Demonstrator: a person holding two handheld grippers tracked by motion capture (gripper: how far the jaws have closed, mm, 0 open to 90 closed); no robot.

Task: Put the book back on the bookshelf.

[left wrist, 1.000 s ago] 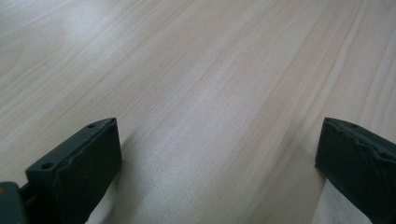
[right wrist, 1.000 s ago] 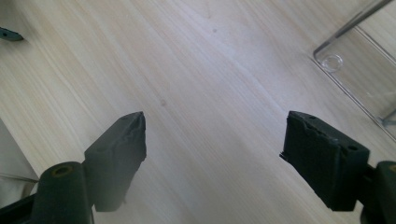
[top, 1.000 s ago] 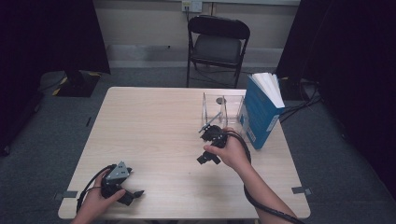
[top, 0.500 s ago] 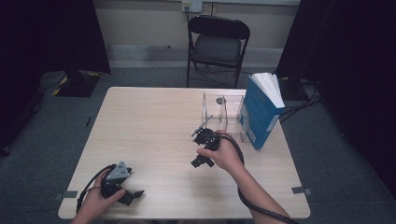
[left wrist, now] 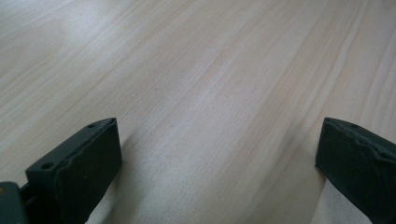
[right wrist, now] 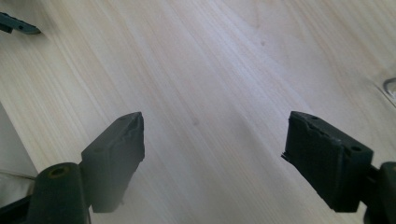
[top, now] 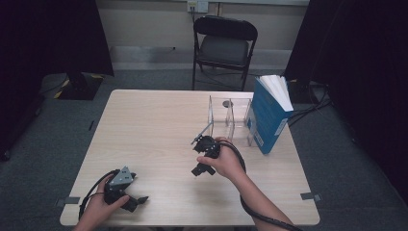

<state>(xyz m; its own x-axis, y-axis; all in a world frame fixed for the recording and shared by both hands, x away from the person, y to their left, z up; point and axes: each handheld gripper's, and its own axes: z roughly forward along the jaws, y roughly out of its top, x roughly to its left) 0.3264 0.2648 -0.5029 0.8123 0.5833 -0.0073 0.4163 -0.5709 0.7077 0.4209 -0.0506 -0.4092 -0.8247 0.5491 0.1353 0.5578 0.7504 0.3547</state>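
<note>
While held low over bare wood, right tool [top: 200, 159] near tabletop centre, jaws spread wide, nothing between them; in the right gripper view only pale wood grain shows in the gap. Gripped by right hand [top: 226, 161], cable looping back along the forearm. Just beyond it, toward the far right: clear acrylic stand [top: 230, 118], upright, partitioned, apart from the tool. Touching or just beside the stand's right side: blue book [top: 267, 115], upright, leaning a little, pages fanned at the top.

Left tool [top: 133, 202] at the near-left edge of the tabletop [top: 144, 125], resting low on the wood, grey three-cornered plate on top, held by left hand [top: 103, 207]. Jaws likewise spread, empty; left gripper view gives plain wood between the two black pads. Well apart from the right tool and from the stand.

Farther out, past the far edge of the tabletop: black folding chair [top: 225, 43] on grey carpet, facing the table. Dark curtains at both sides. Cables on the floor at right, behind the book.
</note>
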